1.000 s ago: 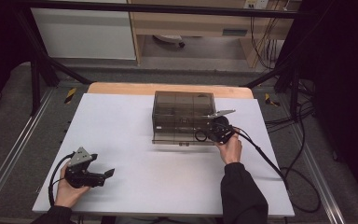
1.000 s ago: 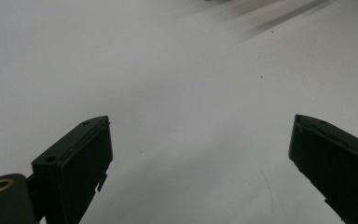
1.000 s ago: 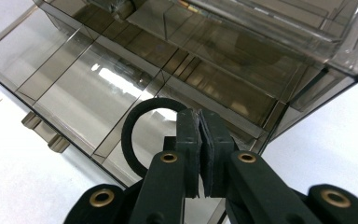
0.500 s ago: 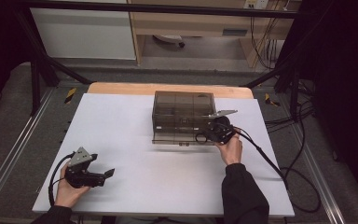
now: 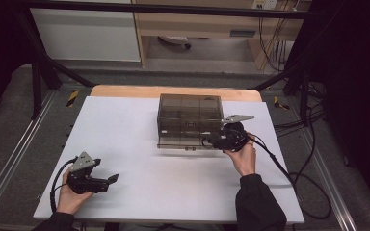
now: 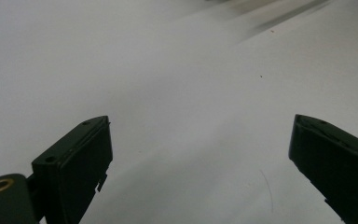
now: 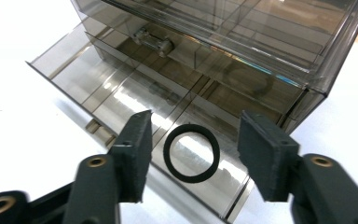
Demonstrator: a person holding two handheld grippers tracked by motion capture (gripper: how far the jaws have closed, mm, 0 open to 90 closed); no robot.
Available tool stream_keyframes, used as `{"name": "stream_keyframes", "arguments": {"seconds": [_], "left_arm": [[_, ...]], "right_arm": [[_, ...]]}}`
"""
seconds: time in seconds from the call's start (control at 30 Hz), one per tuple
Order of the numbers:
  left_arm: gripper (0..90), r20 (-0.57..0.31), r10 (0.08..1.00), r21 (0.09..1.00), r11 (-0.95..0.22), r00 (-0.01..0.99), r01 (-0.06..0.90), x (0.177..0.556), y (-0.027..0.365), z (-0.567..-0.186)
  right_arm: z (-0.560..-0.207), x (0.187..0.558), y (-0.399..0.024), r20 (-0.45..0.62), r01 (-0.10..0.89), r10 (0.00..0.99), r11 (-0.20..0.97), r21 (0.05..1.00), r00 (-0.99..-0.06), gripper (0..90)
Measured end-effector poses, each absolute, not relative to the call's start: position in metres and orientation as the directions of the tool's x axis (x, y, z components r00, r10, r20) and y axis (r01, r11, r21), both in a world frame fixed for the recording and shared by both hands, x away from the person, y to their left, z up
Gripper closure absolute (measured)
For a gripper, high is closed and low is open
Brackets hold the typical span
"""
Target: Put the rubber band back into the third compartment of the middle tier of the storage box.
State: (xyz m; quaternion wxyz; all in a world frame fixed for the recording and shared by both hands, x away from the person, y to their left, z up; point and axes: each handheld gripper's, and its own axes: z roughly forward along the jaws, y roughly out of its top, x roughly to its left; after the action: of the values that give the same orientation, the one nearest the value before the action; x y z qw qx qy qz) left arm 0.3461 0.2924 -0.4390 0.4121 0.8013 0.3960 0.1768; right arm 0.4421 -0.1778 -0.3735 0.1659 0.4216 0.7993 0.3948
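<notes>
A smoky transparent drawer box (image 5: 190, 115) stands at the middle back of the white table, its bottom drawer (image 7: 121, 88) pulled out toward the person. A black rubber ring (image 7: 191, 152) lies flat in a front compartment of that drawer. My right gripper (image 7: 193, 140) hovers just over the ring, open, one jaw on each side of it, not touching it; the high view shows this right gripper (image 5: 211, 141) at the box's right front corner. My left gripper (image 5: 111, 179) rests at the table's near left, open, with nothing between its fingers (image 6: 81, 158).
The white table top (image 5: 173, 183) has bare surface between the two hands. A wooden edge (image 5: 125, 90) runs along the back. Cables (image 5: 289, 168) trail off the right side. Metal frame rails flank the table.
</notes>
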Motion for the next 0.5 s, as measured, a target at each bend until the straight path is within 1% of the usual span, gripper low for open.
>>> {"name": "stream_keyframes", "arguments": {"seconds": [0.03,0.1,0.13,0.17,0.3,0.4,0.5], "left_arm": [[5.7,-0.043,0.780,0.800,-0.347,0.624,0.489,0.346,0.292,-0.439],[5.7,-0.043,0.780,0.800,-0.347,0.624,0.489,0.346,0.292,-0.439],[5.7,-0.043,0.780,0.800,-0.347,0.624,0.489,0.346,0.292,-0.439],[5.7,-0.043,0.780,0.800,-0.347,0.624,0.489,0.346,0.292,-0.439],[5.7,-0.044,0.780,0.800,-0.347,0.624,0.490,0.346,0.292,-0.439],[5.7,-0.045,0.780,0.800,-0.347,0.625,0.490,0.346,0.292,-0.439],[5.7,-0.043,0.779,0.800,-0.348,0.625,0.489,0.346,0.292,-0.439]], "right_arm": [[-0.374,0.442,-0.178,0.068,0.543,0.805,0.333,0.771,-0.589,39.3],[-0.372,0.439,-0.179,0.061,0.536,0.804,0.335,0.775,-0.591,32.7],[-0.370,0.436,-0.180,0.065,0.532,0.800,0.334,0.778,-0.597,27.9],[-0.370,0.436,-0.180,0.065,0.532,0.800,0.334,0.778,-0.597,27.9],[-0.367,0.431,-0.182,0.063,0.516,0.792,0.333,0.789,-0.607,15.4],[-0.365,0.425,-0.184,0.059,0.509,0.787,0.338,0.791,-0.614,9.0],[-0.364,0.422,-0.185,0.063,0.510,0.786,0.336,0.792,-0.616,6.9]]}}
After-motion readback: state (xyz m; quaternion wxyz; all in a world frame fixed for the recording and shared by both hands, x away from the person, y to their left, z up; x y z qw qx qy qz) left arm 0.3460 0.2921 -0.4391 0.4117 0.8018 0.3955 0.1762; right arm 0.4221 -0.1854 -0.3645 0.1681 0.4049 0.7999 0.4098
